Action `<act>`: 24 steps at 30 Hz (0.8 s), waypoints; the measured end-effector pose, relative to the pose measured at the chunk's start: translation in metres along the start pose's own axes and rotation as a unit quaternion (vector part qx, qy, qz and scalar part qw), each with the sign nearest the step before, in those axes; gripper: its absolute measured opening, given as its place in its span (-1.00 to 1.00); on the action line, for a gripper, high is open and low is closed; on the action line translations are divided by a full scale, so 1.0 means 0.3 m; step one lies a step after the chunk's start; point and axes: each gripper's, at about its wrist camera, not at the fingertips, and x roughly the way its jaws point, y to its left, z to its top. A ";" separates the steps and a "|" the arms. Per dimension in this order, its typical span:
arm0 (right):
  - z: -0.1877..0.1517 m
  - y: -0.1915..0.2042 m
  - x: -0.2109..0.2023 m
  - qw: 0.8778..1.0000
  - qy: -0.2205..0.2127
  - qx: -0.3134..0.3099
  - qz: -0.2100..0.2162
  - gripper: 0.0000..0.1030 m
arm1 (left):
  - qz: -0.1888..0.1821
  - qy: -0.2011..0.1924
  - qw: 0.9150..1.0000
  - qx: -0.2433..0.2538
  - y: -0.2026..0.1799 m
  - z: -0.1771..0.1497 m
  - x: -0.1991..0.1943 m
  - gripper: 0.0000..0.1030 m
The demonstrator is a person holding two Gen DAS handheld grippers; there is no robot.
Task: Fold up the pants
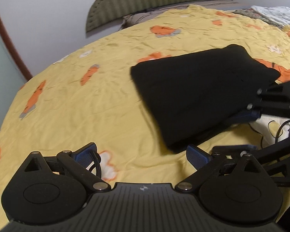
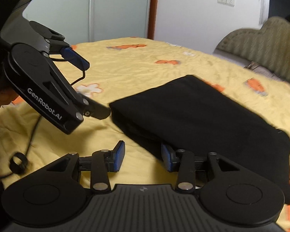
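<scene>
On my left wrist view, the left gripper sits at the bottom with its jaws wide apart over the yellow bedsheet, gripping nothing. The folded black pants lie right of centre.

On my right wrist view, the right gripper has its jaws apart, one blue pad tucked under the pants' near edge, the other clear.
</scene>
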 end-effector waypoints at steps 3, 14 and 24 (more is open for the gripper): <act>-0.003 -0.023 -0.028 1.000 -0.013 -0.012 -0.008 -0.14 | -0.004 0.006 1.000 0.016 -0.041 0.005 0.037 0.94; -0.033 -0.021 -0.052 0.999 -0.001 -0.050 0.007 0.16 | -0.034 0.004 0.998 -0.046 -0.067 0.048 0.101 0.91; -0.042 -0.042 -0.061 0.999 -0.013 -0.032 0.008 0.21 | 0.087 0.017 0.985 -0.150 0.032 -0.006 0.063 0.93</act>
